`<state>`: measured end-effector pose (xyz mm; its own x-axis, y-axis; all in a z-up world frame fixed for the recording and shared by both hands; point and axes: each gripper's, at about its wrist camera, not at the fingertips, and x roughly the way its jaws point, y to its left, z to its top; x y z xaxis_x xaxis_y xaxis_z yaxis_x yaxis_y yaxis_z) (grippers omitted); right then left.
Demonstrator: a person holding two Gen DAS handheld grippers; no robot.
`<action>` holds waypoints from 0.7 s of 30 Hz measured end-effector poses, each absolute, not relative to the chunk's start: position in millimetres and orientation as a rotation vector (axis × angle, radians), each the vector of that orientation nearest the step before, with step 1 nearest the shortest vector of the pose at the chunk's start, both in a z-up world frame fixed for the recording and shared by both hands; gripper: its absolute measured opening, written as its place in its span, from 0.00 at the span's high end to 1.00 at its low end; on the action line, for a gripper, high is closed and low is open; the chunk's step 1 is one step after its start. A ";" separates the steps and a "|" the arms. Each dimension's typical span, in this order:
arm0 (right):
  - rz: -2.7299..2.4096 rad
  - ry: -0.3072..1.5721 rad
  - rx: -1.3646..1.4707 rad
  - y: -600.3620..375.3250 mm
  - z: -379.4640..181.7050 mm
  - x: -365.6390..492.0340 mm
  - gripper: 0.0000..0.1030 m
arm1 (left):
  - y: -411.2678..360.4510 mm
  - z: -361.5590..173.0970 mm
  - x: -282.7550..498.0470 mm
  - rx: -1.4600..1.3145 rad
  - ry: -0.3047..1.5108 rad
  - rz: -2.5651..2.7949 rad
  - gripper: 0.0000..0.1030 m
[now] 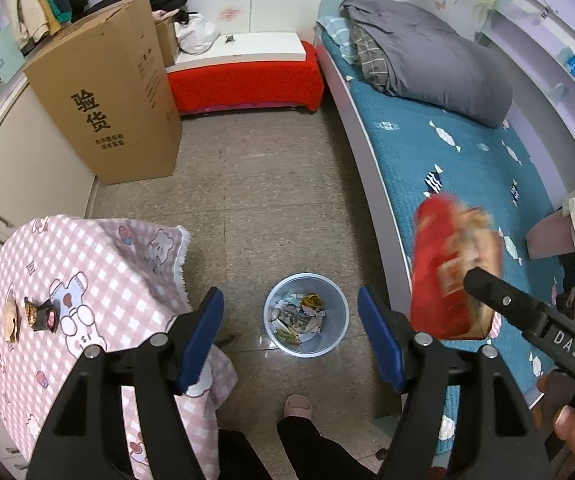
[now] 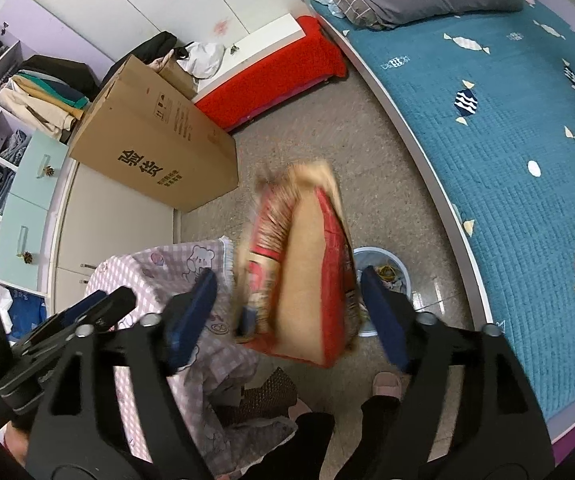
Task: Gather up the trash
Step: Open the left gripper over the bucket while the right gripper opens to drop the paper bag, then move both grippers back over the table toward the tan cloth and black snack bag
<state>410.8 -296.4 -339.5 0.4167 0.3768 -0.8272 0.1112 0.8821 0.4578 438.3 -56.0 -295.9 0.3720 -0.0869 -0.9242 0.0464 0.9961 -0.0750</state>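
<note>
A red and tan snack bag (image 2: pixel 303 272), blurred by motion, hangs between the wide-open fingers of my right gripper (image 2: pixel 287 312) without touching either pad. It also shows in the left wrist view (image 1: pixel 451 268), over the bed edge, right of the bin. A pale blue bin (image 1: pixel 305 314) with several scraps stands on the floor; in the right wrist view (image 2: pixel 387 272) the bag partly hides it. My left gripper (image 1: pixel 291 338) is open and empty above the bin. A dark wrapper (image 1: pixel 41 314) and a tan scrap (image 1: pixel 11 318) lie on the pink checked table (image 1: pixel 87 264).
A large cardboard box (image 1: pixel 107 92) stands at the back left beside a red-covered bench (image 1: pixel 243 80). The bed with the teal quilt (image 1: pixel 447 168) runs along the right. My feet (image 1: pixel 297 404) and legs are just below the bin.
</note>
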 end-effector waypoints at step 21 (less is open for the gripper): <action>0.286 1.204 0.388 -185.2 -342.5 400.0 0.26 | 49.1 -301.3 400.9 -0.129 1.199 0.020 0.30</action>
